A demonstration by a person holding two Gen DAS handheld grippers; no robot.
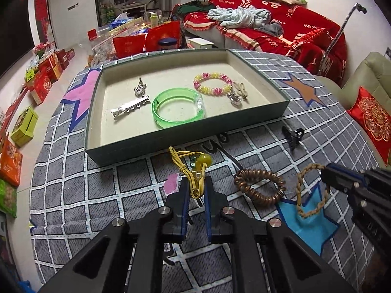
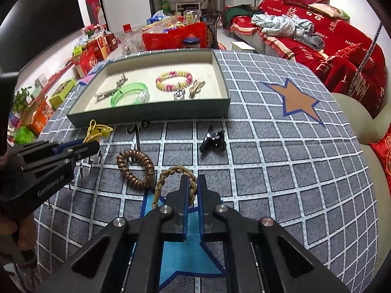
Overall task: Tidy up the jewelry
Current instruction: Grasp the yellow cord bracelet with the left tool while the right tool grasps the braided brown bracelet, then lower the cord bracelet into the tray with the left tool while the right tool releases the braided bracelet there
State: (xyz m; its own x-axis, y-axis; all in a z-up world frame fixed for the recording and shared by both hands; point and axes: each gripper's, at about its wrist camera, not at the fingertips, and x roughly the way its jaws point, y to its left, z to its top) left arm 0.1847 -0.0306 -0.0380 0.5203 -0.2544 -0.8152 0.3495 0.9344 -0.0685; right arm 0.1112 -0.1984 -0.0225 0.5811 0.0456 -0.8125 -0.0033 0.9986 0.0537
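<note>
A green tray point(image 1: 171, 135) point(image 2: 151, 116) holds a green bangle point(image 1: 177, 107), a pink-yellow bead bracelet point(image 1: 212, 83), a silver hair clip point(image 1: 129, 106) and small silver charms. My left gripper point(image 1: 196, 185) is shut on a yellow cord with a yellow bead point(image 1: 193, 168) just in front of the tray; it also shows in the right wrist view point(image 2: 97, 131). My right gripper point(image 2: 192, 185) is shut on a tan braided bracelet point(image 2: 171, 173) lying on the mat. A brown coil hair tie point(image 1: 259, 185) point(image 2: 135, 168) and a black claw clip point(image 1: 292, 134) point(image 2: 212, 138) lie loose.
The table carries a grey checked mat point(image 2: 268, 158) with star patches. A red-covered sofa point(image 1: 281, 31) stands behind, with a beige armchair and red cushion point(image 1: 374, 119) at the right. Boxes line the floor at the left point(image 1: 24, 127).
</note>
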